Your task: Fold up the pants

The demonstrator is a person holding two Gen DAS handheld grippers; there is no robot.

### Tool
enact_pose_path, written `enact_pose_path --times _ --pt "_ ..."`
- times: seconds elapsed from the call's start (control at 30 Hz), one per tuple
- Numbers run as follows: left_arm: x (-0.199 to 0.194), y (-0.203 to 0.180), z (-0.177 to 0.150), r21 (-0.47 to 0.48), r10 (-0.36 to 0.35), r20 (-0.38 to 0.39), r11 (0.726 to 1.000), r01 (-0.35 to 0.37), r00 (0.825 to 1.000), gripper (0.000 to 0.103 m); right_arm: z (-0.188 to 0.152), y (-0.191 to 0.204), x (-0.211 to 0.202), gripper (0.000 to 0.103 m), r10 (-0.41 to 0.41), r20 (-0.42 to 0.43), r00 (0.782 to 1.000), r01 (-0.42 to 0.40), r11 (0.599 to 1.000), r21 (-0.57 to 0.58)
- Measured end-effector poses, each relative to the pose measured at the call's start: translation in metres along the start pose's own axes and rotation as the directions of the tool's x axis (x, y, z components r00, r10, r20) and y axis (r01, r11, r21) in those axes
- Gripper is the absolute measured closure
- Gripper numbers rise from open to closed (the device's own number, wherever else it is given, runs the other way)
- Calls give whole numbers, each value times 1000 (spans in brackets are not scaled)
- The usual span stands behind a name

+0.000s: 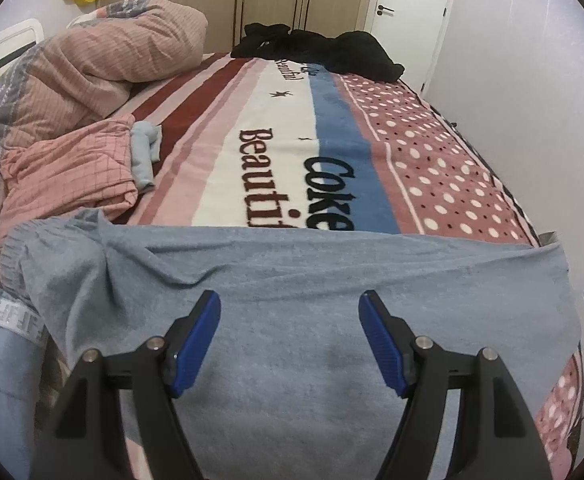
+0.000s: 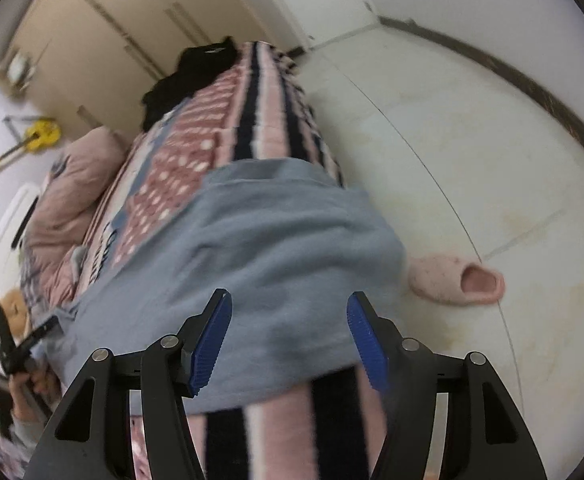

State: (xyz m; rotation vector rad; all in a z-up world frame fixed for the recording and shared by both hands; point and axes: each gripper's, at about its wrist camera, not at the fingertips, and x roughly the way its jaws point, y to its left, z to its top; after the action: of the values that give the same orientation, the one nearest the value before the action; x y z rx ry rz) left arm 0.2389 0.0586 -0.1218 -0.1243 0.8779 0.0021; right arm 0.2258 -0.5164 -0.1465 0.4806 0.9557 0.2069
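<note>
Left wrist view showed the left gripper (image 1: 289, 340) with its blue-padded tongs spread wide, holding nothing, above the light blue fleece pants (image 1: 251, 300), which lay flat across the near edge of the striped and dotted blanket-covered bed (image 1: 332, 152). Right wrist view showed the right gripper (image 2: 289, 340) likewise spread and empty over the pants (image 2: 259, 240) where they draped over the bed's (image 2: 219, 128) floor-side edge, near a pink slipper (image 2: 458, 278) on the floor.
</note>
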Motion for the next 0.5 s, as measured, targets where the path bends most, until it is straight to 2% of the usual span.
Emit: enact_pose_path --times 0.1,0.27,0.43,0.5 --pt "-5 -6 0 10 -6 5 1000 6 1000 35 17 26 5 40 -6 32 999 9 997 -83" --pt "-7 -5 1 2 -12 11 1000 12 1000 35 64 60 39 39 -48 39 998 54 983 -176" --pt "2 3 4 7 13 13 1000 -13 1000 34 89 78 84 38 -129 4 992 127 969 -211" --pt "5 12 6 -3 18 7 1000 -18 1000 34 87 79 106 38 -184 -58 981 166 959 -231"
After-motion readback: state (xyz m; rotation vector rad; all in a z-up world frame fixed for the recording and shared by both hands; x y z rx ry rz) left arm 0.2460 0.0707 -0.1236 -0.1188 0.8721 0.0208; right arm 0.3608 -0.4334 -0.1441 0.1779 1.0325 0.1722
